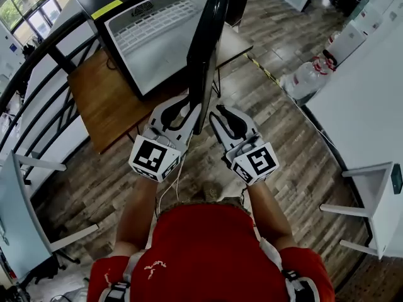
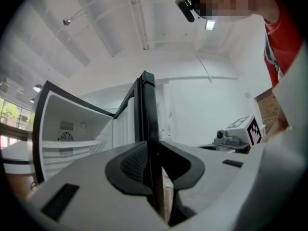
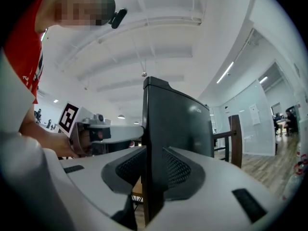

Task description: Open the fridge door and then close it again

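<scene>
The small white-lined fridge (image 1: pixel 151 43) stands open on a wooden table, its black door (image 1: pixel 204 61) swung out towards me. My left gripper (image 1: pixel 186 115) straddles the door's free edge: the edge (image 2: pixel 148 109) runs between its pads, and a thin slit of light shows beside the right-hand finger. My right gripper (image 1: pixel 228 119) is just right of it at the same edge. In the right gripper view the door (image 3: pixel 178 124) fills the gap between the slightly parted pads (image 3: pixel 175 170). Each gripper view shows the other gripper close by. The fridge's inside looks empty apart from a wire shelf (image 2: pixel 72 146).
The fridge sits on a brown wooden table (image 1: pixel 107 99). A black railing (image 1: pixel 38 74) runs along the left. Large water bottles (image 1: pixel 308 74) stand on the plank floor at the right, beside a white table (image 1: pixel 371 106) and a white frame (image 1: pixel 371 187).
</scene>
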